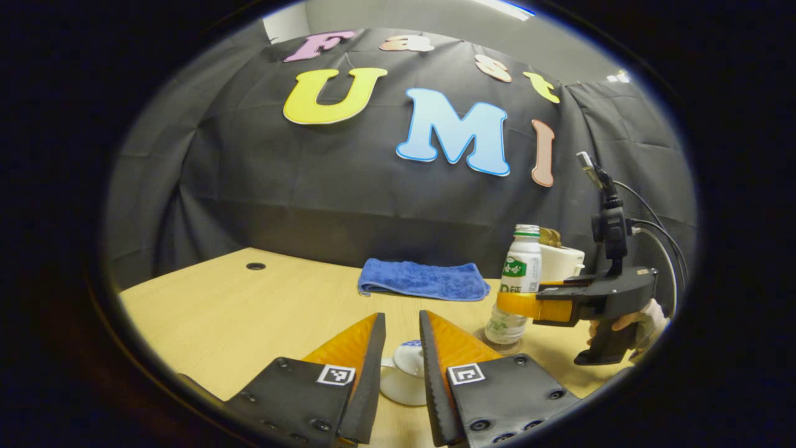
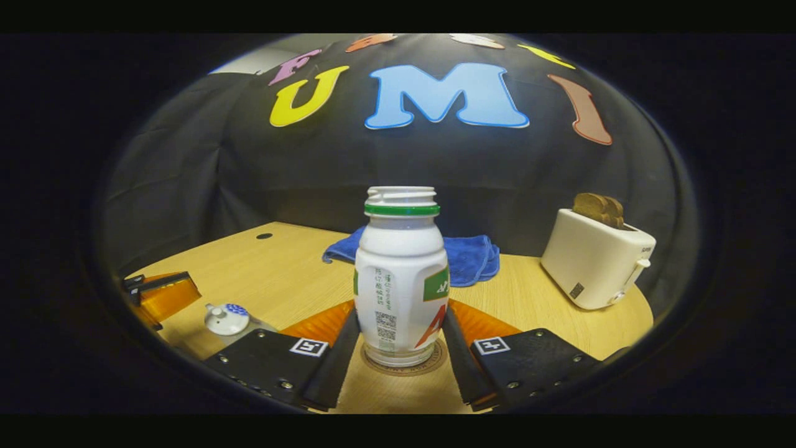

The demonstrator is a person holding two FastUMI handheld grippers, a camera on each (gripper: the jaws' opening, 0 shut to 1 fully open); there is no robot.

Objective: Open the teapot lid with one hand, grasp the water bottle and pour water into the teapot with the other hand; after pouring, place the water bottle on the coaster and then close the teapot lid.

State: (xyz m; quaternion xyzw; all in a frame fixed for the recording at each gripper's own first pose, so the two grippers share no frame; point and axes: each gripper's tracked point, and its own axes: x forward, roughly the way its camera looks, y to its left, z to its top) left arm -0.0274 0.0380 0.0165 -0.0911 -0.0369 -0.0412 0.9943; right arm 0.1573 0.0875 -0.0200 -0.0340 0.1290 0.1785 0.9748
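Note:
The uncapped white water bottle (image 2: 400, 274) with a green neck ring stands upright on the round coaster (image 2: 436, 363). My right gripper (image 2: 401, 306) is shut on its lower body, one finger against each side. The left gripper view has the bottle (image 1: 521, 274) at the right with the right gripper (image 1: 509, 304) across it, held by a hand (image 1: 640, 320). The small white teapot (image 1: 404, 370), its blue-patterned lid sitting on it, lies low in the gap of my open left gripper (image 1: 401, 316). From the right gripper view the left gripper (image 2: 163, 291) hovers just left of the teapot (image 2: 227, 318), apart from it.
A folded blue towel (image 1: 423, 280) lies at the back of the wooden table (image 1: 249, 323). A white toaster (image 2: 594, 261) with bread in it stands at the back right. A cable hole (image 1: 255, 266) sits in the table's far left corner.

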